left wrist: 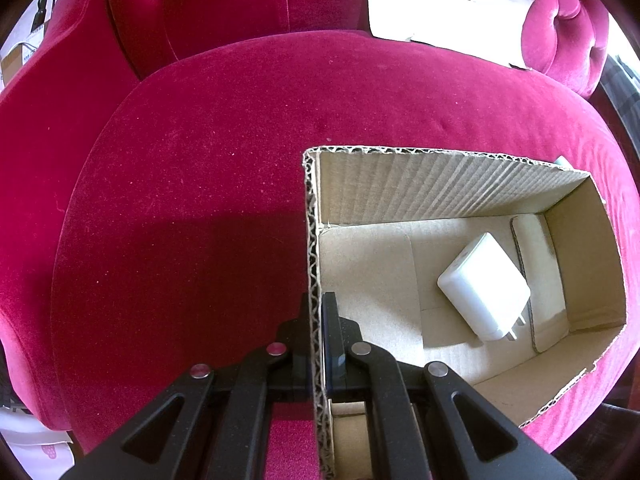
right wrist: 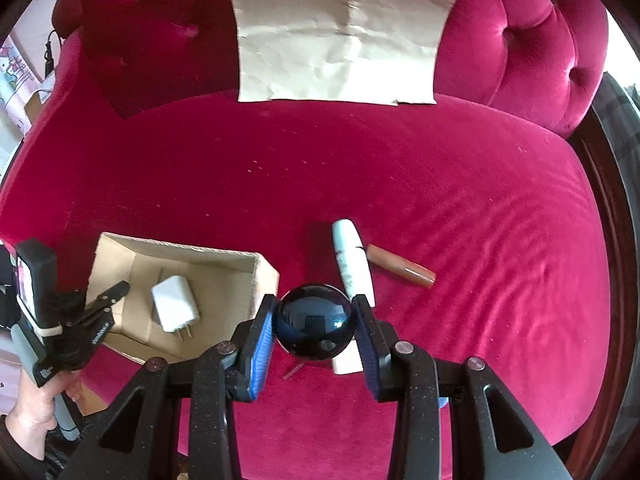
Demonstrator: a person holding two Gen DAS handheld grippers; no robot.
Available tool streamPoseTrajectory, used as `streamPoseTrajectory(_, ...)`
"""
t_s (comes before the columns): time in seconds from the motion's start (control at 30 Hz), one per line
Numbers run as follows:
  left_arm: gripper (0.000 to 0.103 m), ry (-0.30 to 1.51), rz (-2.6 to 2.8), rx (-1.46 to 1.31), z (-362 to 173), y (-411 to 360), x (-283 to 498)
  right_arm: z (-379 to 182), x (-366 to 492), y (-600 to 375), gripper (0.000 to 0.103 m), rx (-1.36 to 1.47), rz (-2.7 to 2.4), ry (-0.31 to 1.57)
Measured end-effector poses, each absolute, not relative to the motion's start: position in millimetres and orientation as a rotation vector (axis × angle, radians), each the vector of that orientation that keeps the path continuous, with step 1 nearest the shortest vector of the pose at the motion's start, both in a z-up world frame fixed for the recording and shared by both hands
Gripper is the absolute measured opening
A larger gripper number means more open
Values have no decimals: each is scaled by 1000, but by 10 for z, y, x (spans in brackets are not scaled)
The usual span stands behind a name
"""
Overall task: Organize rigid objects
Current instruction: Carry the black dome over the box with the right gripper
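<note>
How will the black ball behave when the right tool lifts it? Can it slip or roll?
The black ball looks glossy and hard, so it may slip between the right tool fingers. Being round, it would probably roll on the red cushion if released.

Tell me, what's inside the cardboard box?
Inside the cardboard box lies a white charger, prongs showing, on the bare cardboard floor. The left gripper pinching the near wall hides that corner.

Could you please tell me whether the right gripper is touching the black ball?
Touching. The right wrist view shows the right gripper closed on the black ball, with both blue pads pressed against its sides and no gap visible.
</note>
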State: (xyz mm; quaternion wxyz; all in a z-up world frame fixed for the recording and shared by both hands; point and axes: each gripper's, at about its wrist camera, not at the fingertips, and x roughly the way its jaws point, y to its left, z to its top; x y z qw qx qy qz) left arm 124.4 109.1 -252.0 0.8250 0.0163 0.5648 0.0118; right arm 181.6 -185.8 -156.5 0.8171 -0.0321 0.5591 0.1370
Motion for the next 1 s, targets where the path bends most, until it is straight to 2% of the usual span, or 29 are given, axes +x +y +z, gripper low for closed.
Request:
streamPoseTrajectory(0.5,3,1197,26,45,-2518,1047,1279,-1460,1800,-1428,40,-75,369,1171)
streamPoseTrajectory(1.0,3,1196,24,48,-2518,1029,1250,-1642,1740,-978,40,-115,451,1179)
